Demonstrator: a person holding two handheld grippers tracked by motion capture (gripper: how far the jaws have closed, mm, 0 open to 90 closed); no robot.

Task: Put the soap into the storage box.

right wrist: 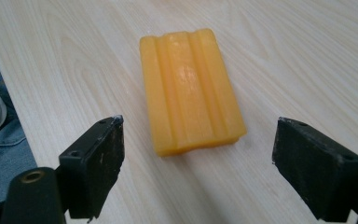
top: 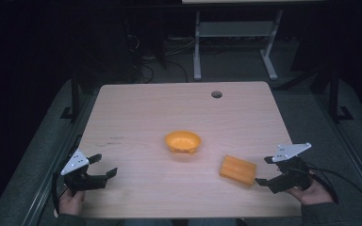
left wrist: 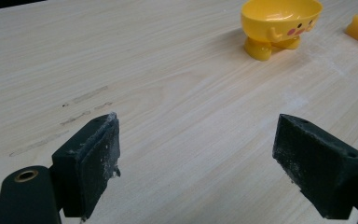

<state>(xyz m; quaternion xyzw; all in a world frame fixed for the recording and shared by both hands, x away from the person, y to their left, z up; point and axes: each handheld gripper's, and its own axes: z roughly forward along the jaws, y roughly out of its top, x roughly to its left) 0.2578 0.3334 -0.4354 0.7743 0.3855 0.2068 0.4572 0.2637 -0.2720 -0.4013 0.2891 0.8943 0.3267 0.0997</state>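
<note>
The right gripper (top: 266, 170) is hovering with its jaws spread wide beside the orange bar (top: 238, 169), which is lying flat on the worktop (top: 136, 108) at four o'clock from the yellow bowl (top: 183, 141). The left gripper (top: 103, 165) is waiting at eight o'clock, jaws open and empty. I'd be squaring the jaws across the bar's long ridged sides before closing.

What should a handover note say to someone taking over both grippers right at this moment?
Left gripper: open, holding nothing, low over the table's near left corner.
Right gripper: open, holding nothing, fingers spread wide and aimed at the orange ridged block, not touching it.
The block lies flat on the table, right of centre. The yellow footed bowl stands upright mid-table, apart from the block; nothing shows inside it.
Done: nothing gripped or placed yet.
Left: probably close on the block and carry it, perhaps to the bowl.
</note>
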